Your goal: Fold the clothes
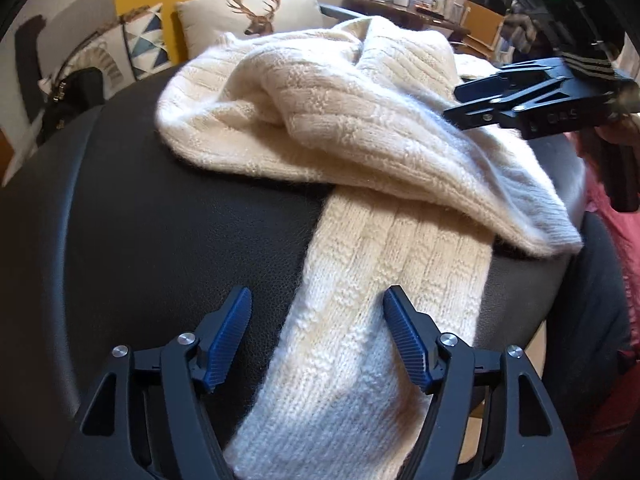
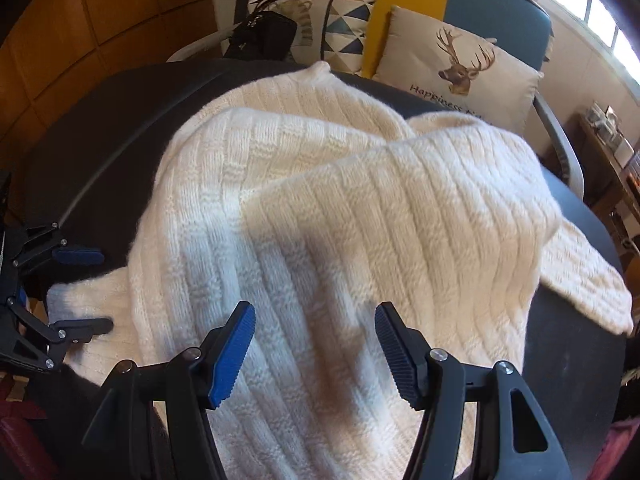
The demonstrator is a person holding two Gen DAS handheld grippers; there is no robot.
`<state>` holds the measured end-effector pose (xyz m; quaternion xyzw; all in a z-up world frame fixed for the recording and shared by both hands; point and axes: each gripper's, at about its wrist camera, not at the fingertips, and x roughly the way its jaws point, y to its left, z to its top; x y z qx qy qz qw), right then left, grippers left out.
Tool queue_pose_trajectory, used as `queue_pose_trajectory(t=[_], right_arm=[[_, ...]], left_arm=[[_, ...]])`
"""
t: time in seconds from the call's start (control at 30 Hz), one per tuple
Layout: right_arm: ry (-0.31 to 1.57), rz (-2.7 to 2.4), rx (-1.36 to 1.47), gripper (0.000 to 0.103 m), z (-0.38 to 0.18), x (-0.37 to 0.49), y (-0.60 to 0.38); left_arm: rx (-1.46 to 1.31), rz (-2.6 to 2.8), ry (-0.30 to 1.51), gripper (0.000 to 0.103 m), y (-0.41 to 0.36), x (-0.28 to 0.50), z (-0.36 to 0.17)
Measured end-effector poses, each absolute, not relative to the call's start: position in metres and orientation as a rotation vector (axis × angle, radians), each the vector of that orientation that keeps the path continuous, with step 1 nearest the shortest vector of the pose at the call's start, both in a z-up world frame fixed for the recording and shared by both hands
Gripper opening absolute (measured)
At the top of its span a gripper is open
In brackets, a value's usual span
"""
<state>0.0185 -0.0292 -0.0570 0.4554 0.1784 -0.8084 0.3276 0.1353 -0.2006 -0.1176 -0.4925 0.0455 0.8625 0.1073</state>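
Observation:
A cream ribbed knit sweater (image 1: 340, 120) lies bunched on a round black leather surface (image 1: 140, 220). One sleeve (image 1: 360, 300) stretches out from the heap toward the camera. My left gripper (image 1: 316, 296) is open over that sleeve, its blue pads (image 1: 230, 340) apart on either side and not pressing the cloth. My right gripper (image 1: 454, 102) hovers at the heap's right edge. In the right wrist view, the right gripper (image 2: 315, 310) is open above the sweater's body (image 2: 360, 200), holding nothing. The left gripper (image 2: 105, 291) shows at the far left, open around the sleeve end (image 2: 80, 300).
Behind the black surface (image 2: 568, 340) a deer-print cushion (image 2: 460, 68), a triangle-print cushion (image 2: 344, 28) and a black bag (image 2: 264, 36) rest on a seat. A side table with mugs (image 1: 392, 0) stands at the back right. A person's red sleeve (image 1: 616, 232) is at the right edge.

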Motion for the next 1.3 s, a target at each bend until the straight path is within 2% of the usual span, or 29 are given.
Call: queue_pose_trajectory(t=[0.03,0.07,0.1,0.17,0.23,0.37,0.5,0.6,0.73,0.83,0.9,1.0,1.1,1.2,1.3], right_arm=[[0.447,-2.113,1.155,0.063,-0.052,0.024,-0.027],[0.427,-2.109,1.118,0.063,-0.047,0.029,-0.026],[0.388,-2.045,1.083,0.063,-0.041,0.038,-0.030],[0.314,-1.868,1.042,0.063,-0.034,0.058,-0.041],[0.330,-1.707,1.075,0.061,-0.040,0.073,-0.061],[0.501,-1.663,1.235,0.062,-0.082,0.072,-0.088],[0.405,-1.617,1.261,0.063,-0.083,0.065,-0.107],[0.434,-1.598,1.217,0.063,-0.079,0.070,-0.134],[0.376,-1.633,1.177,0.061,-0.067,0.063,-0.152],[0.368,-1.768,1.173,0.061,-0.059,0.045,-0.143],[0.501,-1.846,1.200,0.061,-0.067,0.036,-0.137],[0.554,-1.860,1.240,0.061,-0.083,0.028,-0.118],[0.590,-1.875,1.269,0.061,-0.088,0.024,-0.101],[0.606,-1.880,1.289,0.061,-0.086,0.025,-0.087],[0.611,-1.883,1.314,0.061,-0.084,0.025,-0.074]], left_arm=[[-1.459,2.539,0.140,0.062,-0.198,0.136,-0.117],[-1.458,2.527,0.149,0.050,-0.195,0.137,-0.116],[-1.451,2.513,0.160,0.032,-0.191,0.139,-0.114],[-1.435,2.494,0.209,0.016,-0.184,0.144,-0.114],[-1.426,2.495,0.266,0.015,-0.179,0.148,-0.114],[-1.460,2.462,0.187,0.014,-0.199,0.151,-0.112],[-1.490,2.501,0.237,0.014,-0.225,0.152,-0.113],[-1.527,2.563,0.292,0.014,-0.249,0.147,-0.115],[-1.591,2.660,0.294,0.014,-0.292,0.146,-0.114],[-1.636,2.714,0.287,0.014,-0.322,0.145,-0.114],[-1.666,2.748,0.318,0.014,-0.337,0.143,-0.117],[-1.718,2.781,0.381,0.014,-0.356,0.137,-0.123],[-1.711,2.758,0.326,0.014,-0.369,0.132,-0.125],[-1.725,2.739,0.356,0.014,-0.369,0.130,-0.126],[-1.739,2.762,0.288,0.014,-0.372,0.138,-0.118]])
